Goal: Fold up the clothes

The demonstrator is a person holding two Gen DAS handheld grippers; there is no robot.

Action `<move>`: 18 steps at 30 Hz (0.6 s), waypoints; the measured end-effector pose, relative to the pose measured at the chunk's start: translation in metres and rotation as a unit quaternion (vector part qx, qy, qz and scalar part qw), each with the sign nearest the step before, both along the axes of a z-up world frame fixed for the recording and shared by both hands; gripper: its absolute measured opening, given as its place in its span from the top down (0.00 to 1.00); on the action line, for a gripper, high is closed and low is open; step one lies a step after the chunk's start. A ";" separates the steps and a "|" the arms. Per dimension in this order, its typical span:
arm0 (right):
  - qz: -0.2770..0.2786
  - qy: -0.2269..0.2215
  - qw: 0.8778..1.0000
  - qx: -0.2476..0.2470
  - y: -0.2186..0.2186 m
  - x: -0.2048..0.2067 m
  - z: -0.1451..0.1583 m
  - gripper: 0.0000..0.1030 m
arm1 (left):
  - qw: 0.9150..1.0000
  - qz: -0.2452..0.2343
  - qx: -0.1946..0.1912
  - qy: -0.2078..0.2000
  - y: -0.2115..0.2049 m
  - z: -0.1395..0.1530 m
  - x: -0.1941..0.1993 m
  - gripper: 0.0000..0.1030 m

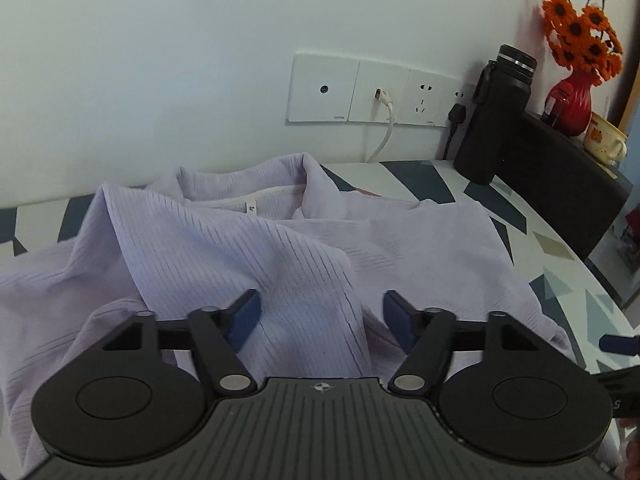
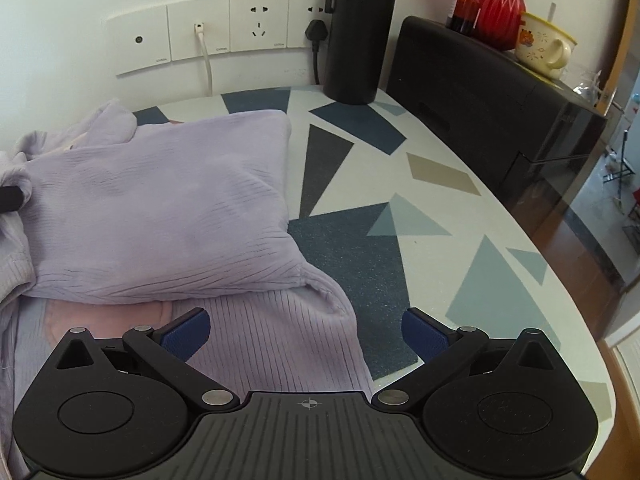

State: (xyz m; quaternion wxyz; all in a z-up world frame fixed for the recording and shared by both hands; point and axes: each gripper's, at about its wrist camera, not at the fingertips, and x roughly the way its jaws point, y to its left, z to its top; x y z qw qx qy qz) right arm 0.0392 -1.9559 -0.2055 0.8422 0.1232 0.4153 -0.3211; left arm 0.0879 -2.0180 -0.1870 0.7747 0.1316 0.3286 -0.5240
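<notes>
We hold both grippers tilted downward over the table. Our left gripper (image 1: pixel 322 318) has its jaws spread wide, blue pads (image 1: pixel 246 320) clear of anything, nothing pinched between them. Our right gripper (image 2: pixel 306 334) is likewise wide open and empty, near the table's right edge.

Home room: round table with geometric blue-grey patterned top (image 2: pixel 440 184), white wall socket panels (image 2: pixel 256 28), red ribbed vase of orange knitted flowers (image 1: pixel 570 100), cream cartoon mug (image 2: pixel 544 46) (domestic clutter).
</notes>
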 end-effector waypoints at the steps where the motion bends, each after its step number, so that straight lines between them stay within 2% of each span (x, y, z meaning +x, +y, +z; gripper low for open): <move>1: 0.004 0.000 1.000 -0.005 0.001 0.000 0.001 0.01 | 1.000 0.002 -0.006 -0.014 0.007 0.004 -0.001 0.18; 6: 0.034 -0.011 0.999 -0.014 0.009 0.008 0.012 0.01 | 0.996 0.021 -0.054 -0.065 0.059 0.035 0.014 0.03; 9: 0.059 -0.024 0.998 -0.005 0.017 0.015 0.018 0.01 | 0.992 0.077 -0.061 -0.080 0.100 0.045 0.034 0.01; 11: 0.074 -0.030 0.997 -0.005 0.024 0.021 0.021 0.01 | 0.990 0.109 -0.049 -0.077 0.125 0.038 0.047 0.01; 13: 0.094 -0.034 0.995 -0.007 0.035 0.028 0.023 0.01 | 0.989 0.136 -0.023 -0.058 0.149 0.025 0.060 0.01; 16: 0.131 -0.031 0.991 -0.015 0.054 0.039 0.023 0.01 | 0.988 0.152 0.018 -0.028 0.173 -0.002 0.066 0.01; 18: 0.158 -0.026 0.987 -0.026 0.068 0.047 0.021 0.01 | 0.987 0.152 0.038 -0.027 0.177 -0.014 0.063 0.01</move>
